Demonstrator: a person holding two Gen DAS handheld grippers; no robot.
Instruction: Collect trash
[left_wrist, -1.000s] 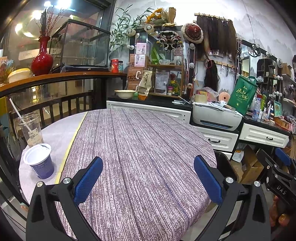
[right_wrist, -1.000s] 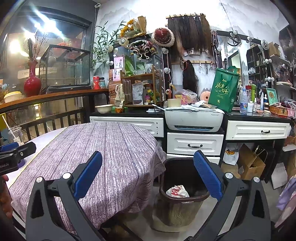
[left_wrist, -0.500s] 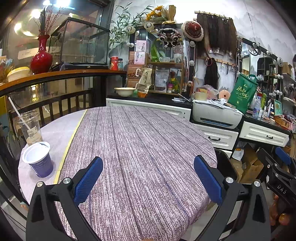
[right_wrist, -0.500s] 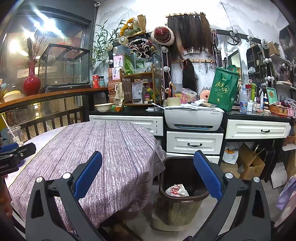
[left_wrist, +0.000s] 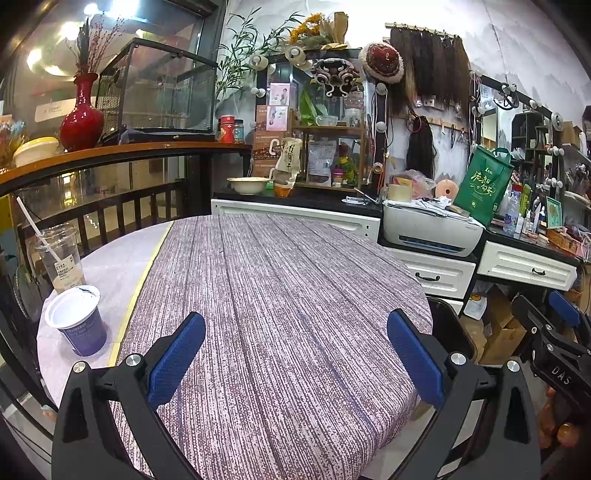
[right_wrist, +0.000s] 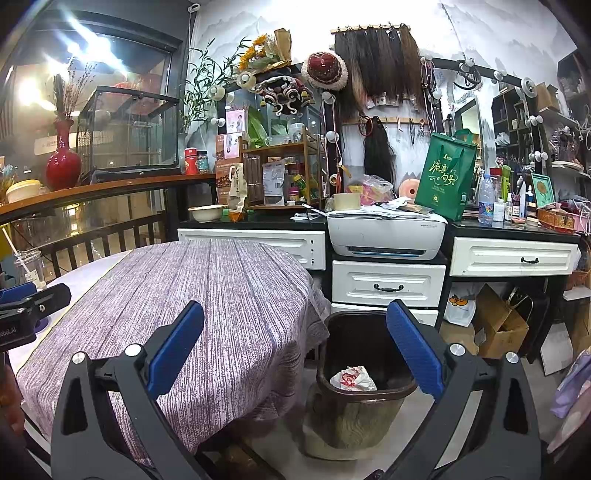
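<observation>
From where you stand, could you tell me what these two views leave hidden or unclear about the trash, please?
- Purple cup, left wrist view: its foil lid hides whether it is empty.
- Clear straw cup, left wrist view: label print too small to read.
- Bin, right wrist view: a crumpled wrapper shows, but the near wall hides anything beneath.
- Table's near edge, both views: covered by the open grippers' frames.

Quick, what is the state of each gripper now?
Left gripper: open, holding nothing, above the table.
Right gripper: open, holding nothing, toward the bin.

Cup at table's left edge; bin right of table.
</observation>
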